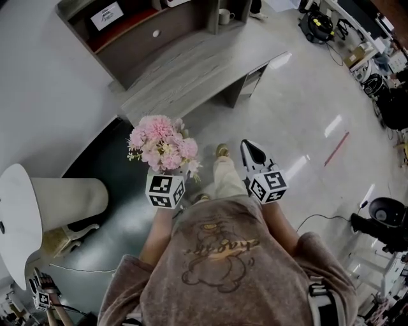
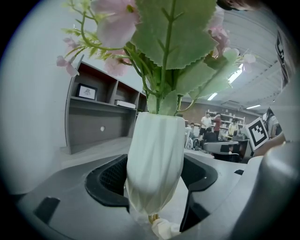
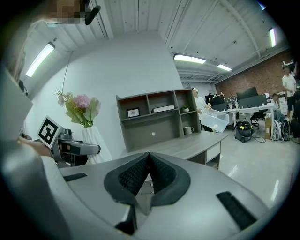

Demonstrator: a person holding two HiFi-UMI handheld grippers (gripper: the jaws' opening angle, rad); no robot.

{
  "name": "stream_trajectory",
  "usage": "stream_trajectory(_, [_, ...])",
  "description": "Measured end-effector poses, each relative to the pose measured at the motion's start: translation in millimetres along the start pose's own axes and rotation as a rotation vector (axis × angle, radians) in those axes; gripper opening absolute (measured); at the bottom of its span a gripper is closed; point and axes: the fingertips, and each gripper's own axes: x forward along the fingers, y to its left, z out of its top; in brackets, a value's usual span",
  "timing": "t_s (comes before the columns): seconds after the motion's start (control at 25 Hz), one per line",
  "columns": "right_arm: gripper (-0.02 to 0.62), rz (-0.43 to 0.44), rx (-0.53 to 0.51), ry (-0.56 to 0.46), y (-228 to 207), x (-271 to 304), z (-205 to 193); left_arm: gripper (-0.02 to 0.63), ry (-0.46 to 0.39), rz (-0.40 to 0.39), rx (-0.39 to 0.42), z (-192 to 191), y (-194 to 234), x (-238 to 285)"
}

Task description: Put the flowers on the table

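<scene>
A bunch of pink flowers (image 1: 162,144) with green leaves stands in a white ribbed vase (image 2: 154,164). My left gripper (image 2: 152,176) is shut on the vase and holds it upright in the air, in front of the grey desk (image 1: 191,73). The same flowers (image 3: 82,108) show at the left of the right gripper view. My right gripper (image 1: 250,150) is shut with nothing between its jaws, level with the left one and to its right. The desk top (image 3: 187,145) lies ahead of both.
A grey shelf unit (image 1: 140,32) with a framed picture and a mug (image 1: 225,16) sits on the desk's far side. A white round chair (image 1: 38,204) stands at the left. Cables and equipment (image 1: 382,219) lie on the floor at the right. People work far off.
</scene>
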Motion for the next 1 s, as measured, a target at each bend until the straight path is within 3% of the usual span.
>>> stream_trajectory(0.4, [-0.002,0.030,0.007,0.003,-50.0,73.4,24.1,0.353,-0.002,0.021,-0.001,32.0,36.1,76.3])
stream_trajectory(1.0, [-0.002,0.135,0.004,0.028,-149.7,210.7,90.9,0.353,-0.010,0.109,-0.022,114.1,97.4,215.5])
